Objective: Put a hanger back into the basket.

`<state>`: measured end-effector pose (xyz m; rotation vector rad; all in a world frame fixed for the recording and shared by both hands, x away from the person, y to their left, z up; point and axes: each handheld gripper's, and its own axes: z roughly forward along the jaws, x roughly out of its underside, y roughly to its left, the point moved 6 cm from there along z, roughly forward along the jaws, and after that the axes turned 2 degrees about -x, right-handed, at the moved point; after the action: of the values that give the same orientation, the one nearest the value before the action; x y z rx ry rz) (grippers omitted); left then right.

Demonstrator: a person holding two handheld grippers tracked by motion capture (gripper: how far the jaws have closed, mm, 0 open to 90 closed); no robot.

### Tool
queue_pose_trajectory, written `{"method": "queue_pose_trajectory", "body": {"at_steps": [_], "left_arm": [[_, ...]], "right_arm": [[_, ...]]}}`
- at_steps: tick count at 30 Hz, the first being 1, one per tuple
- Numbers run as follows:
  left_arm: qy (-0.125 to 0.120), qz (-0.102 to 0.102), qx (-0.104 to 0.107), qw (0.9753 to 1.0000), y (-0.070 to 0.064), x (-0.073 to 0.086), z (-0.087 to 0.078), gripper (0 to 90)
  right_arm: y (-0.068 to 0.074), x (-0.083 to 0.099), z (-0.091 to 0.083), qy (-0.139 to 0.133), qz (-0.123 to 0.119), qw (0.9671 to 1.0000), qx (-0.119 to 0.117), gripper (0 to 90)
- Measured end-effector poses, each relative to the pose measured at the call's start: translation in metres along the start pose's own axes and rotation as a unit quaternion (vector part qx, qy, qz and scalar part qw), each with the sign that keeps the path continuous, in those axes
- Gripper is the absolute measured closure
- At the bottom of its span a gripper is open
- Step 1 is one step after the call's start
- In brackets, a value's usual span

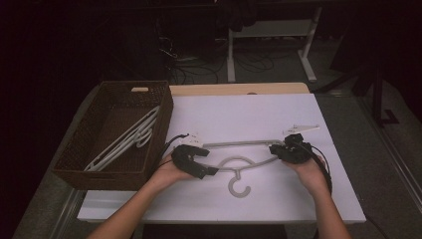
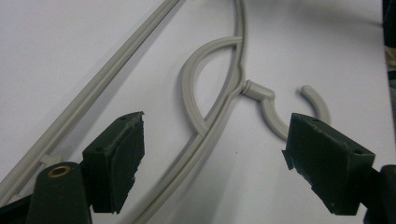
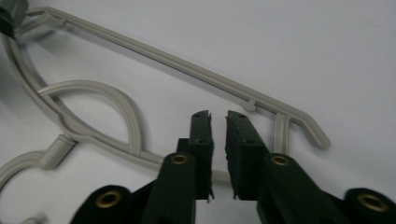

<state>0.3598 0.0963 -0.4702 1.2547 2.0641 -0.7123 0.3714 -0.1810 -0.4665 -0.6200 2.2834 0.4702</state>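
Note:
A grey plastic hanger (image 1: 239, 162) lies flat on the white table (image 1: 249, 114), hook toward the person. My left gripper (image 1: 205, 160) is at its left shoulder. In the left gripper view the jaws stand wide open (image 2: 215, 144) astride the hanger's curved arm (image 2: 219, 116), touching nothing. My right gripper (image 1: 275, 152) is at the hanger's right end. In the right gripper view its jaws (image 3: 218, 114) are nearly together on the hanger's lower arm (image 3: 93, 135), which disappears between them near the corner.
A dark woven basket (image 1: 164, 107) stands on the table's left side with pale hangers (image 1: 127, 139) lying in it. A wooden strip (image 1: 239, 88) runs along the table's far edge. Beyond it are table legs and cables on a dark floor.

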Motion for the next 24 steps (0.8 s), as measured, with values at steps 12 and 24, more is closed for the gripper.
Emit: {"method": "queue_pose_trajectory", "body": {"at_steps": [12, 24], "left_arm": [[0.018, 0.016, -0.008, 0.9997, -0.001, 0.004, 0.007, 19.3], [0.016, 0.017, -0.01, 0.9997, -0.001, 0.004, 0.006, 19.3]], "right_arm": [[-0.022, -0.019, 0.019, 0.013, -0.002, 0.9994, 0.032, 89.2], [-0.041, -0.027, 0.052, 0.065, 0.006, 0.9962, 0.058, 89.4]]}}
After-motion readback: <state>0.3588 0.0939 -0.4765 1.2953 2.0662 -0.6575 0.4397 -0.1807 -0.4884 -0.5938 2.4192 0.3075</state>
